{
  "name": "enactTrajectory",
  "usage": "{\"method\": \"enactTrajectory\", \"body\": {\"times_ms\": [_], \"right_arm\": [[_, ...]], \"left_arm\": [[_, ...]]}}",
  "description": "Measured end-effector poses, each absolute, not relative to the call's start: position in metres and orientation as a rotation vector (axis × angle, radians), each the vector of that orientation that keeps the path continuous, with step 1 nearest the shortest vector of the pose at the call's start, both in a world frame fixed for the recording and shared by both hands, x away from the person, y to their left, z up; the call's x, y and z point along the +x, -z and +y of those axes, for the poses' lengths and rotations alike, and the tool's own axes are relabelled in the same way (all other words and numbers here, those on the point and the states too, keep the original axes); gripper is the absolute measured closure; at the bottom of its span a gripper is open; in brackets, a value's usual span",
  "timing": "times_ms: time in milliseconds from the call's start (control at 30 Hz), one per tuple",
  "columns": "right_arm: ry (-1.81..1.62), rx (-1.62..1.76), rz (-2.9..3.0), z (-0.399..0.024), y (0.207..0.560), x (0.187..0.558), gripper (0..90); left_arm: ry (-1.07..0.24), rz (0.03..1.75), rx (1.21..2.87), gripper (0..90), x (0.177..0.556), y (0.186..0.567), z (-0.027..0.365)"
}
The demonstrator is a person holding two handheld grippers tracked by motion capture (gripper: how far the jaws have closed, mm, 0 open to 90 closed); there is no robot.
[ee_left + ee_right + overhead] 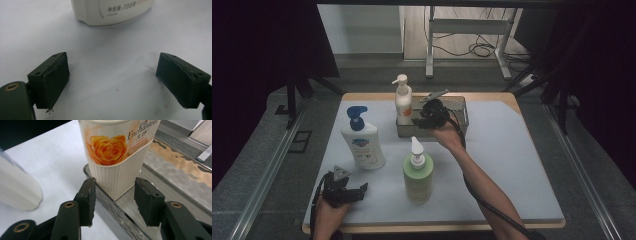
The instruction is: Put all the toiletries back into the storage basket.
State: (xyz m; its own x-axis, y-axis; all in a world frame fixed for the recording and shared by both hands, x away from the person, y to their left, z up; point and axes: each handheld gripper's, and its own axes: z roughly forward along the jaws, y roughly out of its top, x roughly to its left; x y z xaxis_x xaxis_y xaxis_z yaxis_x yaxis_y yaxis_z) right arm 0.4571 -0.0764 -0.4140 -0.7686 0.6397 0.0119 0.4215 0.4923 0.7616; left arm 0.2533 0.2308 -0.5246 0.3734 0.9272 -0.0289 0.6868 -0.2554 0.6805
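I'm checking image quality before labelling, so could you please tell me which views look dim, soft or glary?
High view: dim, dark surround, the table evenly lit. Left gripper view: bright, washed-out mat, the white bottle slightly soft. Right gripper view: the rose bottle sharp, the tray showing mottled reflections.

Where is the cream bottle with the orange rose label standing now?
In the high view the rose bottle stands upright in the left end of the clear tray at the table's far side, just left of the right gripper.

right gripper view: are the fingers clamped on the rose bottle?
No. The right gripper has its fingers apart, with gaps on both sides of the rose bottle, which stands in the clear tray.
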Motion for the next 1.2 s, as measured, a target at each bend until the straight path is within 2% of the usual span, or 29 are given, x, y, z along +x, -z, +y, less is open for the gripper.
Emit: {"method": "enactTrajectory", "body": {"times_ms": [700,1200], "right_arm": [[-1.161,0.804,2.497,-0.094,0.411,0.427,30.4],[-1.163,0.760,2.517,-0.107,0.411,0.411,25.5]], "left_arm": [[-0.512,1.385,2.033,11.4,0.253,0.524,0.231],[-0.513,1.387,2.027,11.4,0.253,0.525,0.231]]}}
